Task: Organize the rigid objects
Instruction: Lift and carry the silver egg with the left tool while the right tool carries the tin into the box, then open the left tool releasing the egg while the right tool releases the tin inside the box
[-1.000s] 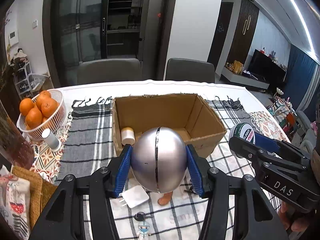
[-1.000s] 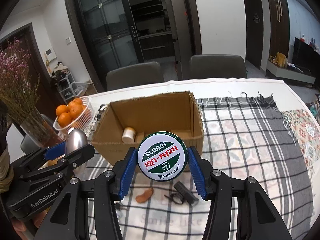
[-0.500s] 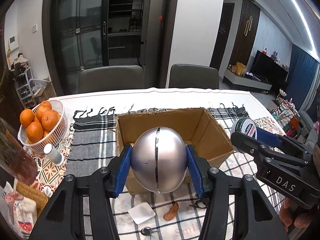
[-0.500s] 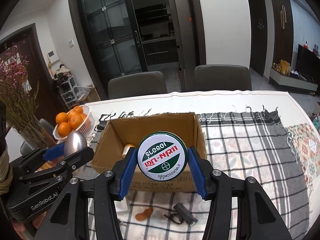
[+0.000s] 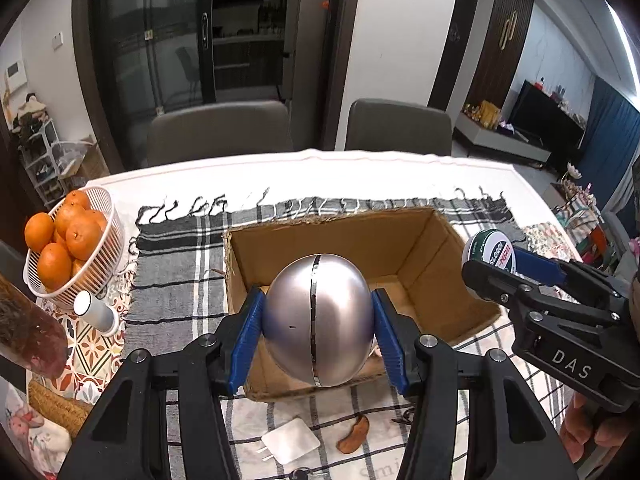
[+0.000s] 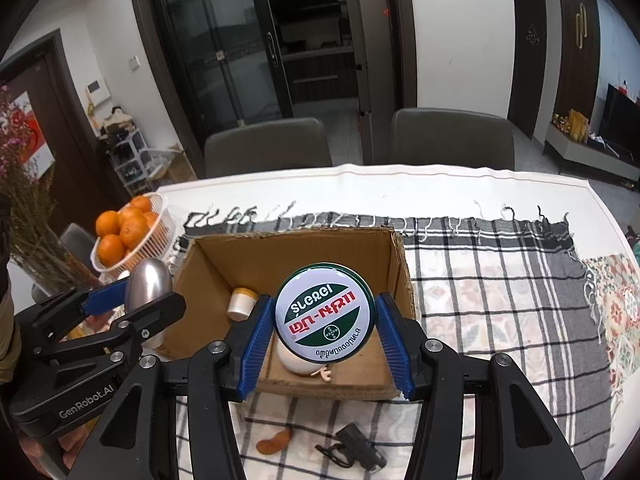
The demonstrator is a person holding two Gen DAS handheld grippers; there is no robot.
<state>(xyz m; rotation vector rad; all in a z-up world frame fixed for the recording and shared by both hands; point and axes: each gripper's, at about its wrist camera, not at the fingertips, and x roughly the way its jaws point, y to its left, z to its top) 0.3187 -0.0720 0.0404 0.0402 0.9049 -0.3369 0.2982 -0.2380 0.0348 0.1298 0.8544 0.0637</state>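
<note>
My left gripper (image 5: pixel 318 334) is clamped on a smooth silver egg-shaped metal shell (image 5: pixel 318 326) above the near wall of the open brown cardboard box (image 5: pixel 436 240). My right gripper (image 6: pixel 325 330) grips a round green-and-white lidded tin (image 6: pixel 325 312) over the same box, both clear of its floor. Risk, as I judge it: the rounded shell could squirt from the flat pads, or the two loads could collide when lowered together.

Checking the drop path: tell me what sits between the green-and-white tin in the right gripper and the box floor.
In the right wrist view, the tin hangs over the cardboard box; a white rounded item lies on the floor below it, partly hidden.
</note>
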